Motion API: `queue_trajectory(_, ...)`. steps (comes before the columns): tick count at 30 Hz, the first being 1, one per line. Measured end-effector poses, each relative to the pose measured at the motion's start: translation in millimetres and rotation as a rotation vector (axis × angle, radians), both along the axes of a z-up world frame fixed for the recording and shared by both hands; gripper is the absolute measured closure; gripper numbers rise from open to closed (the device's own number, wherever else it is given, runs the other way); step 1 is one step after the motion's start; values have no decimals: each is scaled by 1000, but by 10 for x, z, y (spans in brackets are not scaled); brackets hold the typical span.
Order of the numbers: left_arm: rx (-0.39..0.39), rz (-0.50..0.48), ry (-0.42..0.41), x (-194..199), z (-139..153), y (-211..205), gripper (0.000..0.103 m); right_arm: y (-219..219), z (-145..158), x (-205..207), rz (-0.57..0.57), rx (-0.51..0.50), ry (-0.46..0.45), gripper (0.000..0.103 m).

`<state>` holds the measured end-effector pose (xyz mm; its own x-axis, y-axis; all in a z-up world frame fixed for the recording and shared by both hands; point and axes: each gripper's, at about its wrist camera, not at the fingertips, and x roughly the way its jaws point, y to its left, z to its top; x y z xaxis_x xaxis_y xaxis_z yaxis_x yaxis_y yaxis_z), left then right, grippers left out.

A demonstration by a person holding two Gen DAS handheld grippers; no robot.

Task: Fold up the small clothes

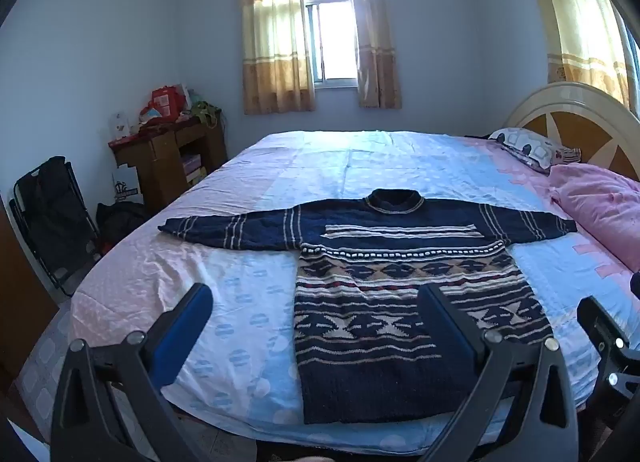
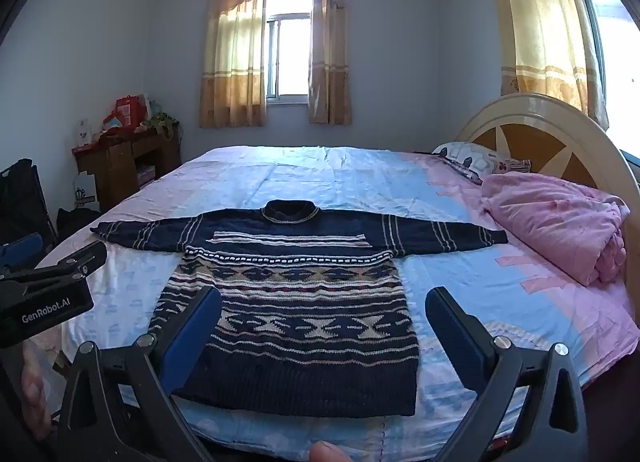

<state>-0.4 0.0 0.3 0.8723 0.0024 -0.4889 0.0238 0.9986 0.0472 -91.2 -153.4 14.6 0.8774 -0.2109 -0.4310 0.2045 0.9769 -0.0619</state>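
Sweater (image 1: 384,302) lies flat mid-bed (image 1: 248,342), hem toward both tools, collar toward window, sleeves stretched frame-left and frame-right. Left gripper (image 1: 320,326) and right gripper (image 2: 324,326) hover above hem, jaws wide, empty, roughly equally near.

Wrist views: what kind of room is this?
A home bedroom, almost certainly. A made bed with a rounded headboard and pillow fills the view, a curtained window sits behind it, and a patterned sweater lies spread flat on the sheet.
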Motion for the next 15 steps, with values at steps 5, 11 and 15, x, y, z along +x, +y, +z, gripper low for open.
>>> queue_trajectory(5,6,8,4,1,1,3,0,0,-52,10,4,10,17,1)
queue_trajectory(11,6,15,7,-15,9,-5,0,3,-26,20,4,22,32,1)
queue_trajectory(15,0,12,12,1,-5,-1,0,8,-71,55,3,25,37,1)
